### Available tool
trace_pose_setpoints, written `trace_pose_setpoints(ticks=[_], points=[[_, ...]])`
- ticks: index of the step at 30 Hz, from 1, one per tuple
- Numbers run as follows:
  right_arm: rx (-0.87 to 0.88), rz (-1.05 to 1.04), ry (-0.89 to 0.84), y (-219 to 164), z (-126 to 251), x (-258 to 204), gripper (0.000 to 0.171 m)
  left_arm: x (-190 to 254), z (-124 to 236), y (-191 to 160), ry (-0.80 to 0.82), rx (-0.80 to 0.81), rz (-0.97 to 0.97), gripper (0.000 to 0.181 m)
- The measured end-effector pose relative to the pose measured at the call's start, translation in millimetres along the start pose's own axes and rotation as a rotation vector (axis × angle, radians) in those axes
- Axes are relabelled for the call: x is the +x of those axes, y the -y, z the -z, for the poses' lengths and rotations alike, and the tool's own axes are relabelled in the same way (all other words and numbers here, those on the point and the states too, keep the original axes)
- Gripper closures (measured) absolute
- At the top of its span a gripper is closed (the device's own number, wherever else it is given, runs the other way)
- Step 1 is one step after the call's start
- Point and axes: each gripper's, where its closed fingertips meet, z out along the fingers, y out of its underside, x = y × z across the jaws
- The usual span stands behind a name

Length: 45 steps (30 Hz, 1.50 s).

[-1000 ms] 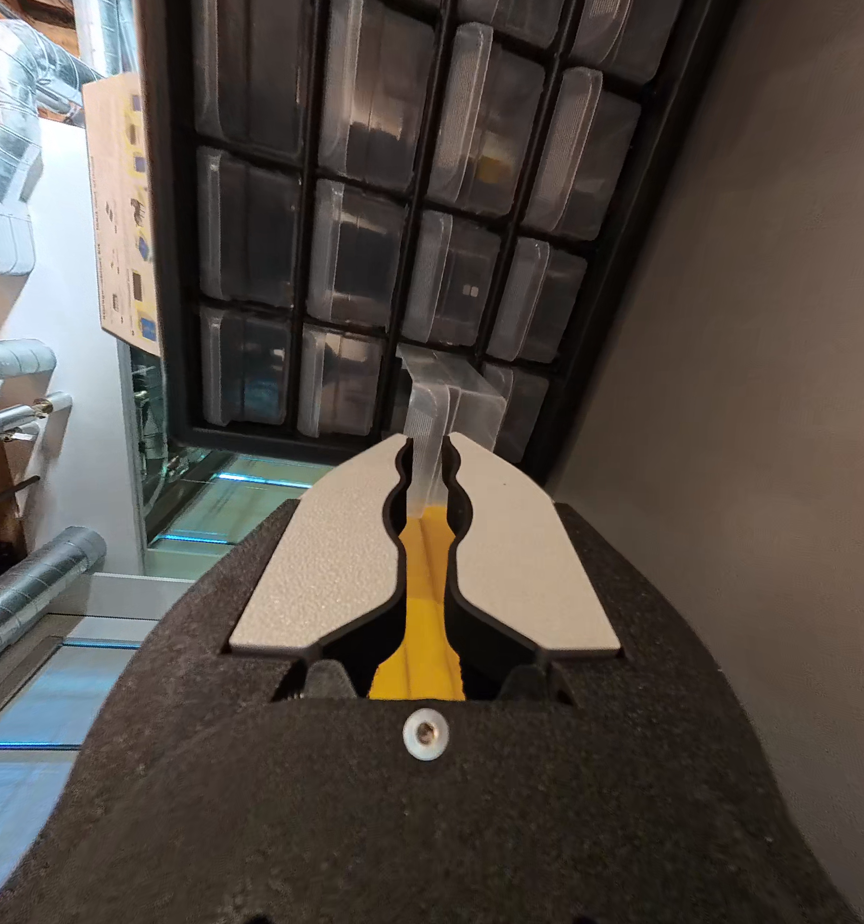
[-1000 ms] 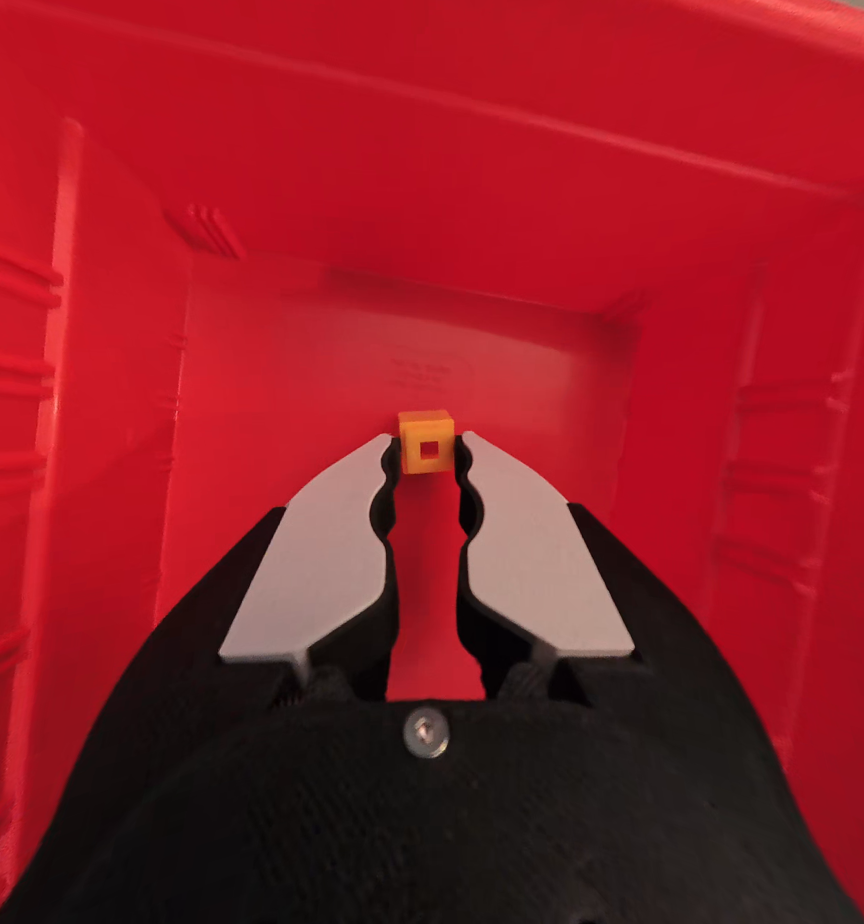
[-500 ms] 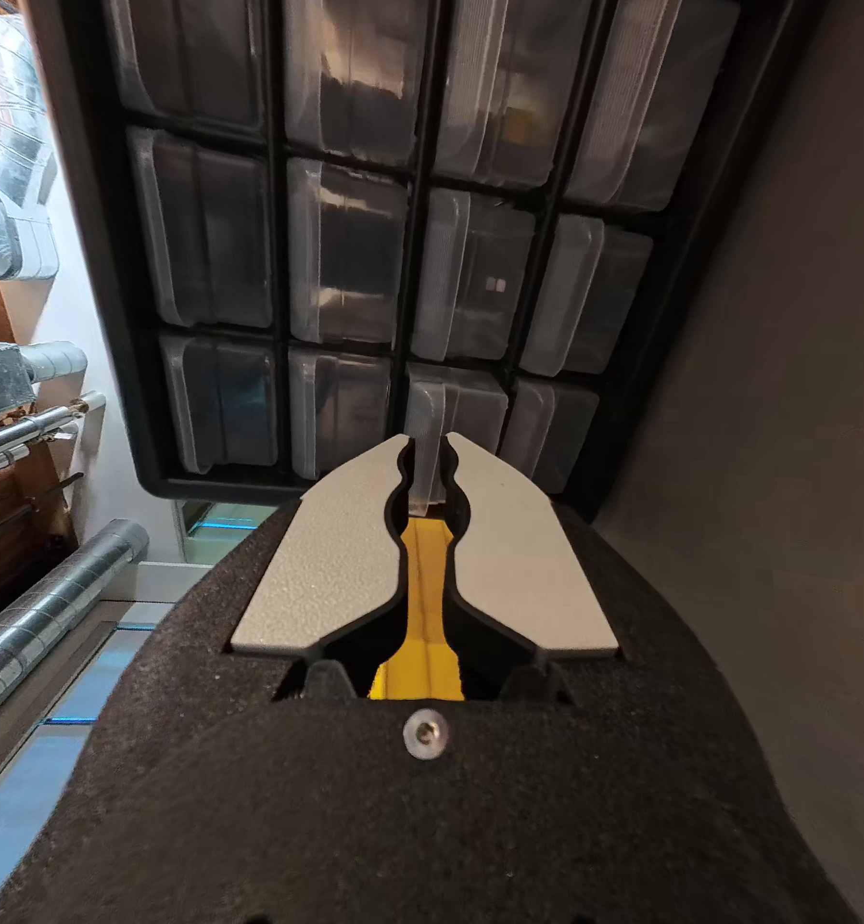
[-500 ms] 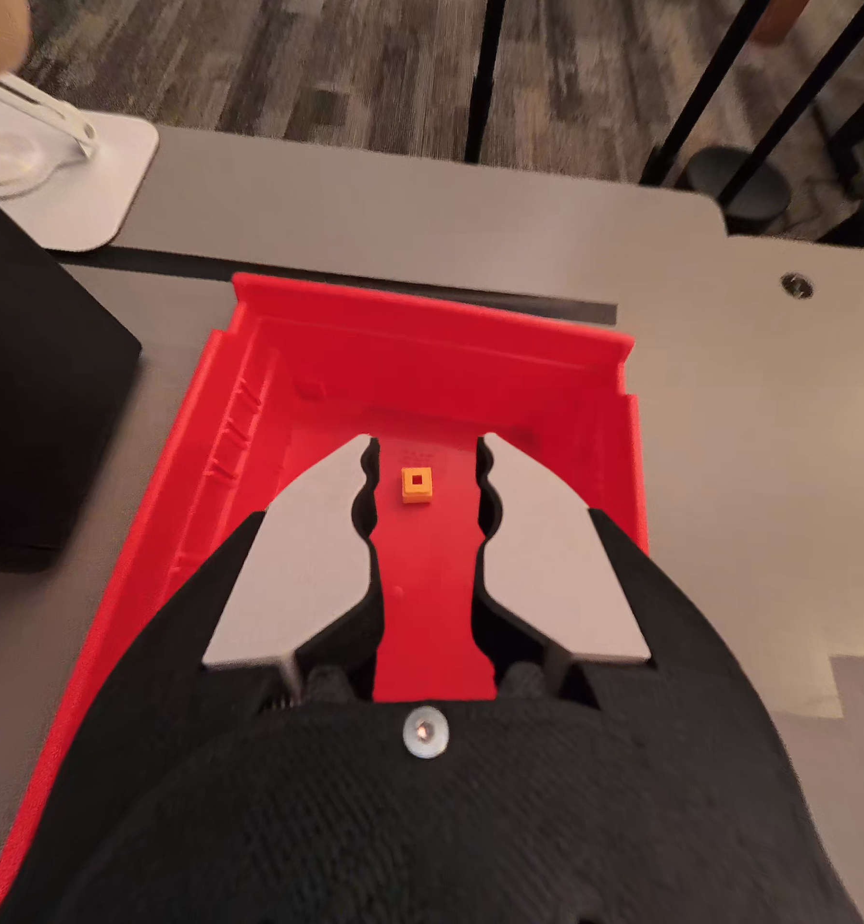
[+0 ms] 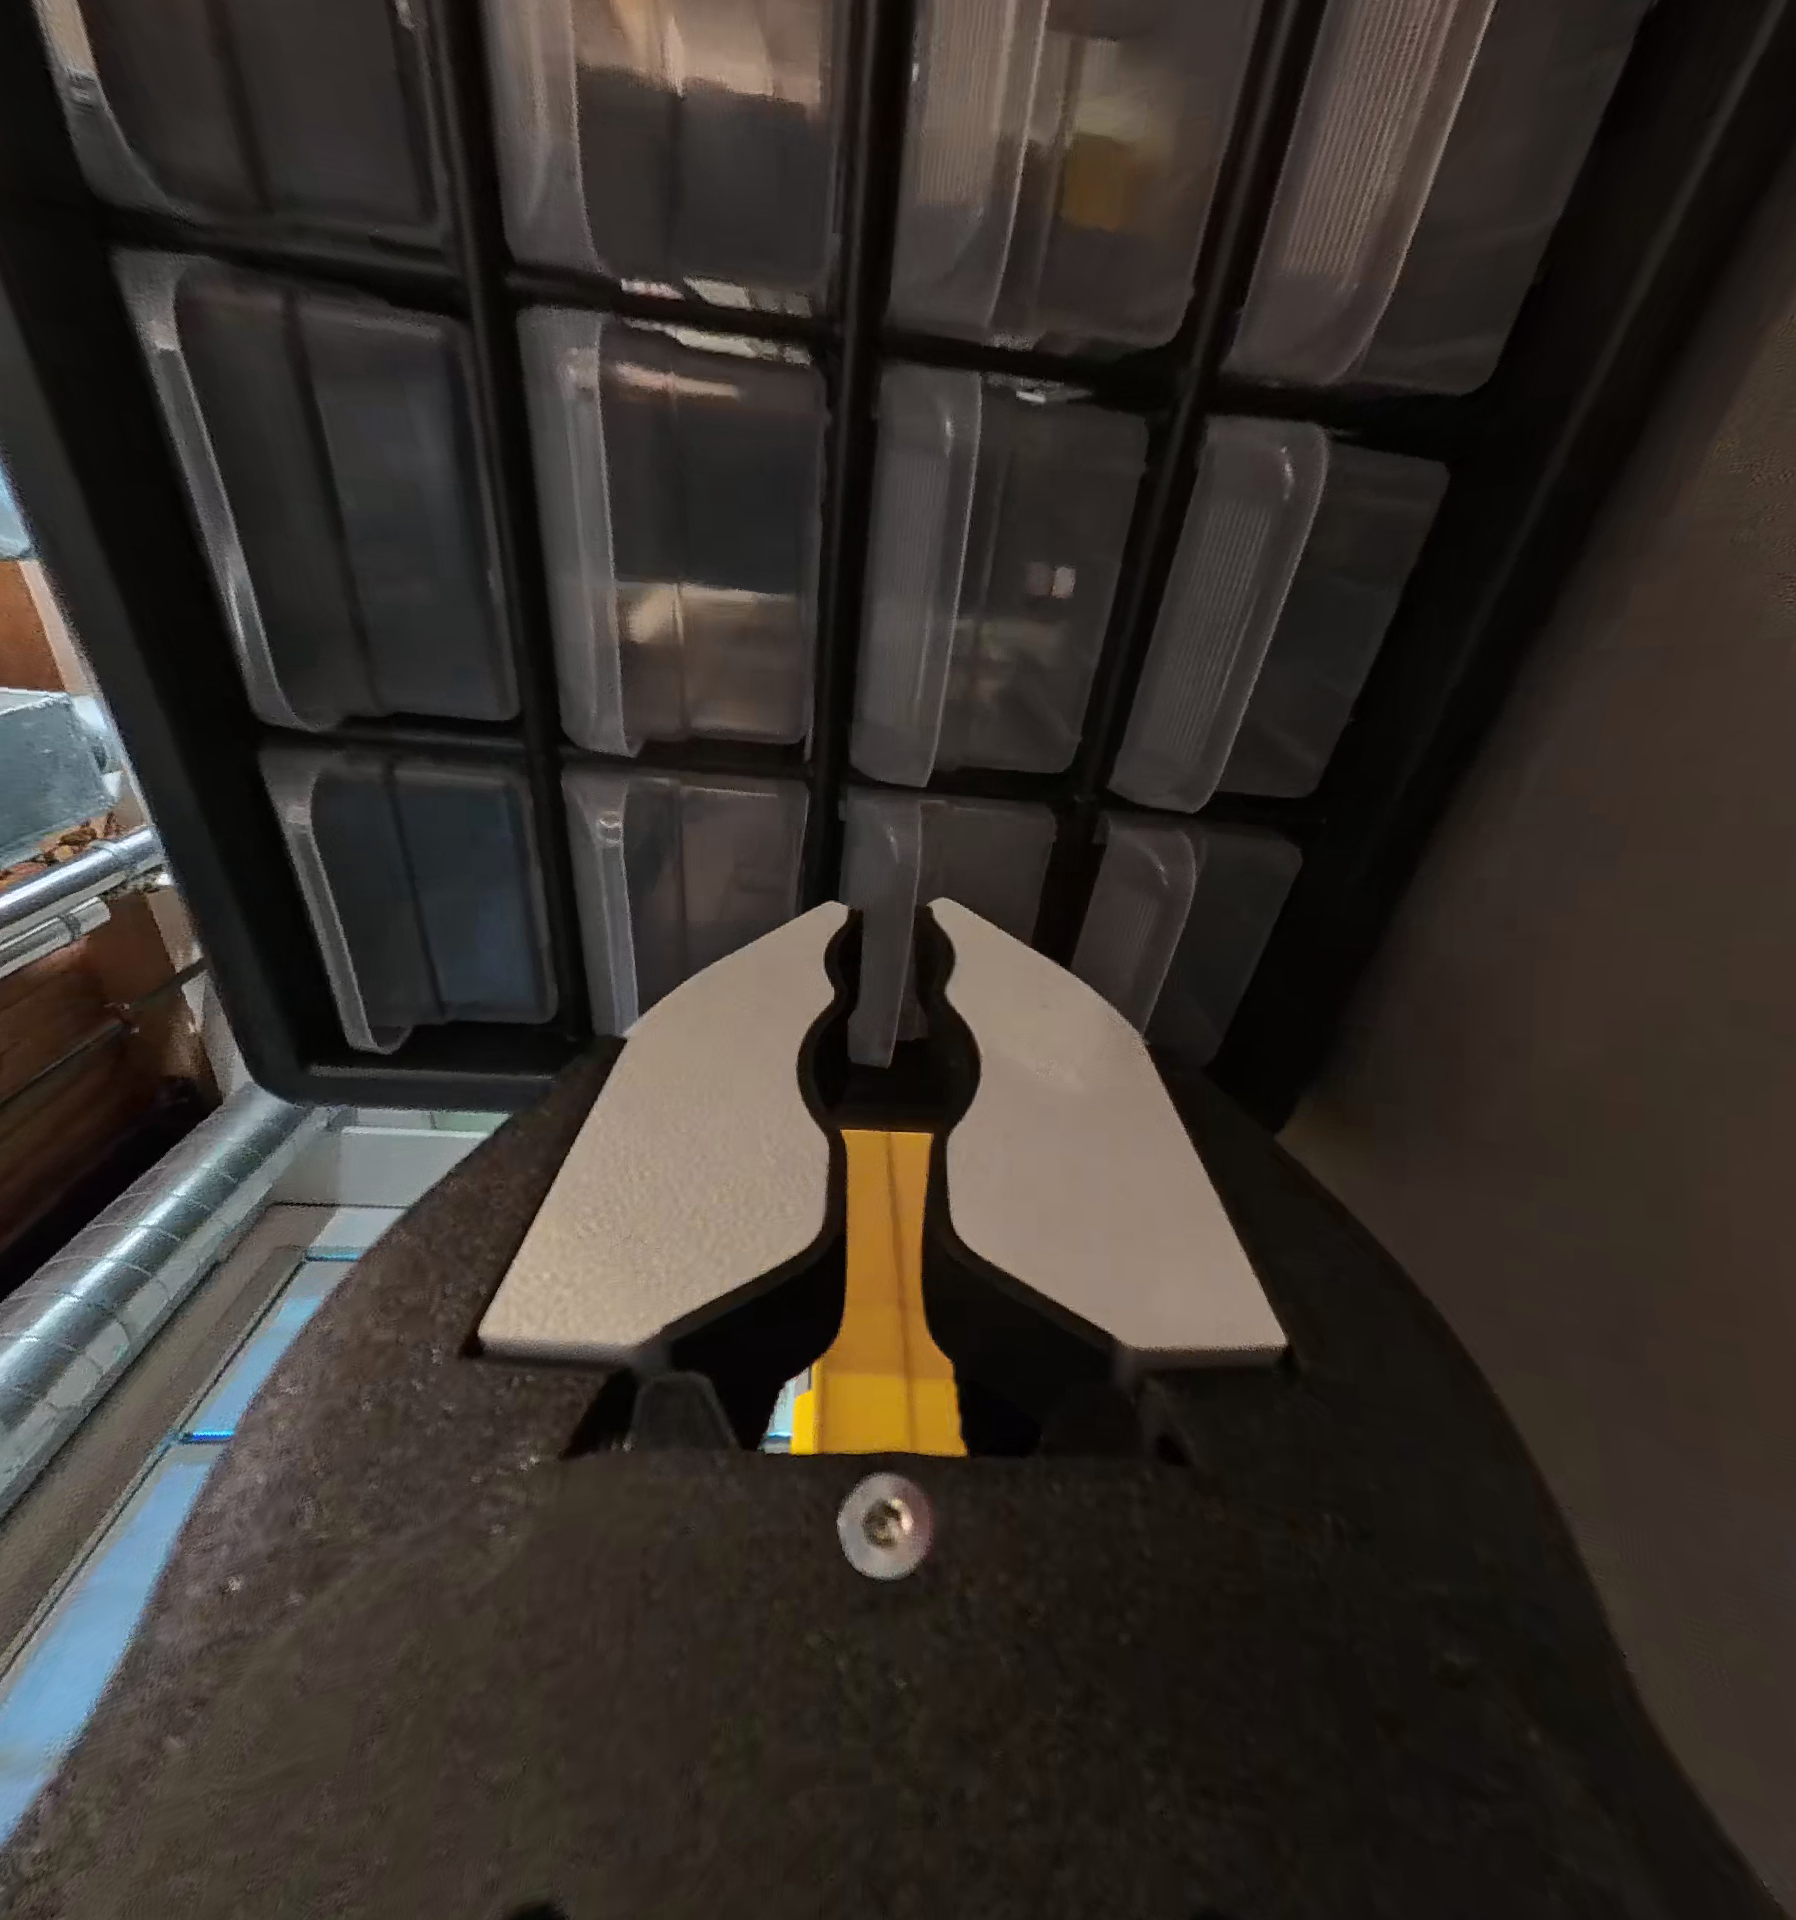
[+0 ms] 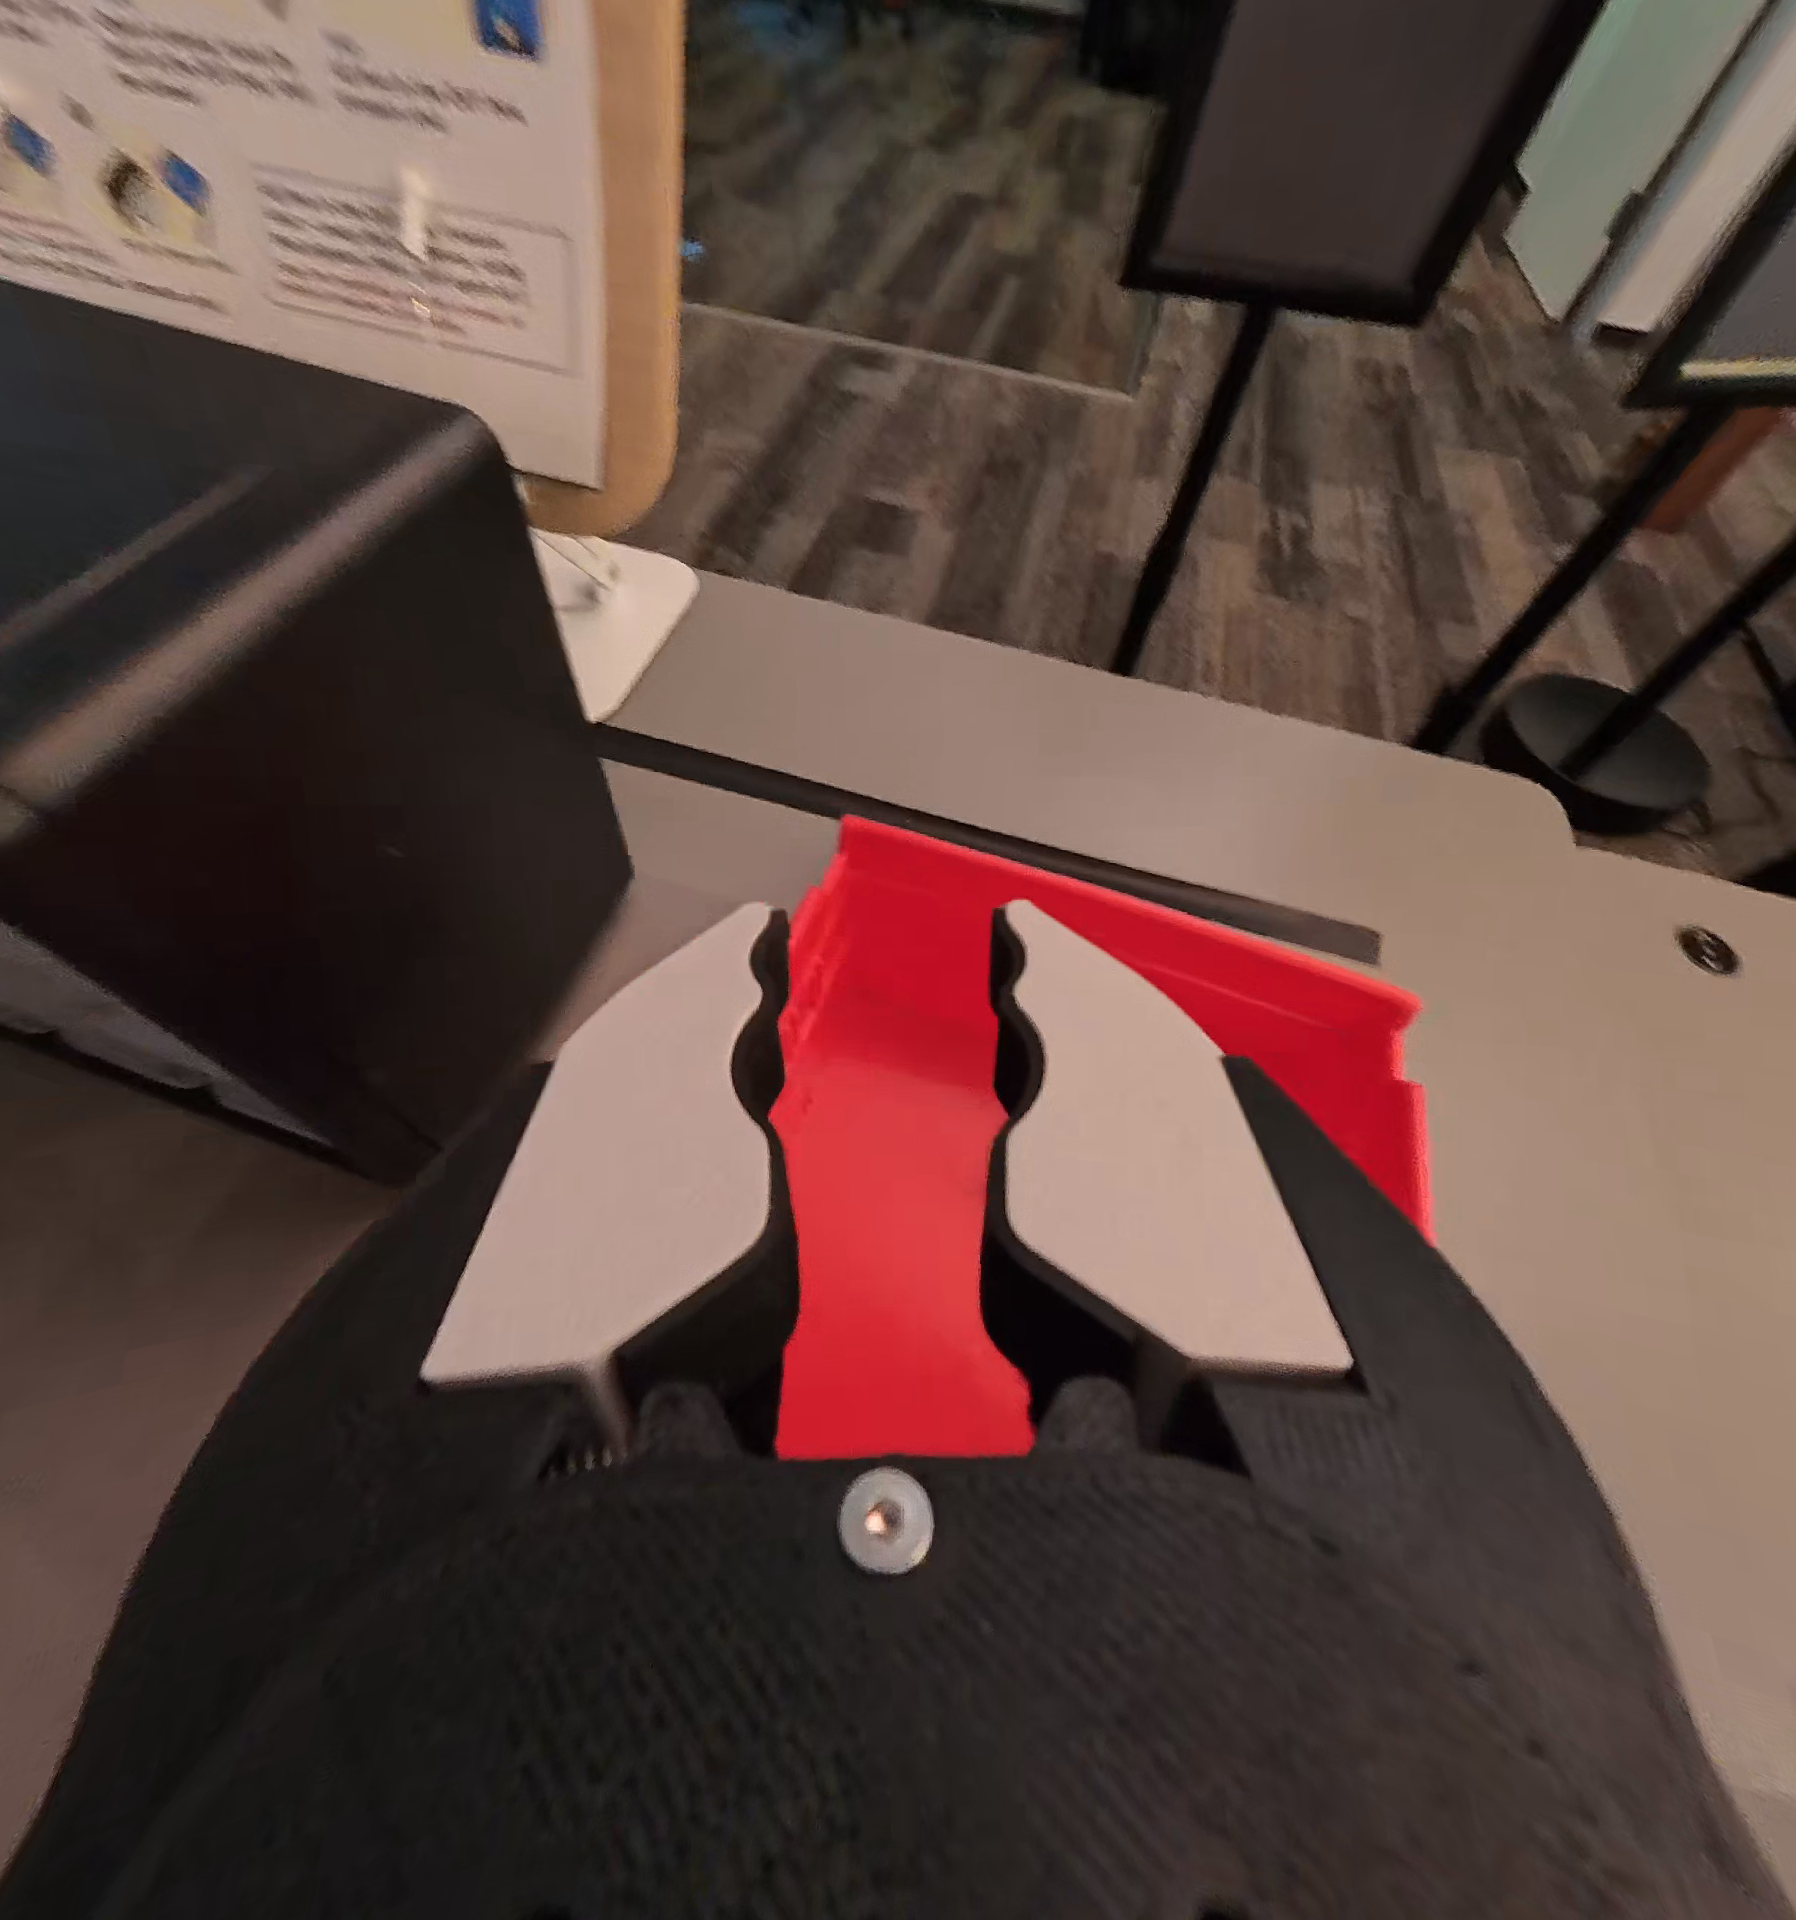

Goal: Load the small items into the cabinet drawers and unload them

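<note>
A grey worktop (image 6: 1133,748) fills mid-frame, wood-pattern floor (image 6: 925,208) above. The right hand-held gripper (image 6: 883,925) is spread above the red tray (image 6: 1289,987). The left hand-held gripper (image 5: 889,914) pinches a drawer handle (image 5: 883,935) low in the cabinet (image 5: 842,520).

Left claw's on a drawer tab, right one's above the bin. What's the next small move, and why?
Probably open the left claw and back off: its clear plastic drawer looks flush with its neighbours in the black cabinet. The right claw is open above the red plastic bin.

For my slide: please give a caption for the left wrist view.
Left tool shut on a clear drawer's handle in the black cabinet.
</note>
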Motion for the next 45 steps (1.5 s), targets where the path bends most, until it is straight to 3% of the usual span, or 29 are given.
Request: trace_pose_setpoints(ticks=[3, 4, 10, 14, 20, 28, 45], points=[[0.028, 0.042, 0.028, 12, 6, -17, 0.133, 3, 5, 6, -0.012, -0.001, 0.026, 0.141], [0.037, 0.061, 0.033, 15, 8, -21, 0.133, 2, 9, 13, -0.006, 0.026, 0.021, 0.139], [0.078, 0.122, 0.060, 30, 20, -45, 0.133, 2, 16, 57, 0.037, 0.160, -0.093, 0.150], [0.076, 0.176, 0.071, 35, 26, -60, 0.133, 2, -2, 56, 0.073, 0.129, -0.114, 0.158], [0.163, 0.239, 0.301, 57, 44, -130, 0.133, 3, -4, 52, 0.077, 0.148, -0.109, 0.170], [0.146, 0.365, 0.315, 58, 40, -169, 0.134, 2, 9, 52, 0.070, 0.164, -0.102, 0.171], [-0.147, 0.562, 0.602, -5, -16, -289, 0.144, 9, 79, 54, 0.016, 0.200, -0.094, 0.170]])
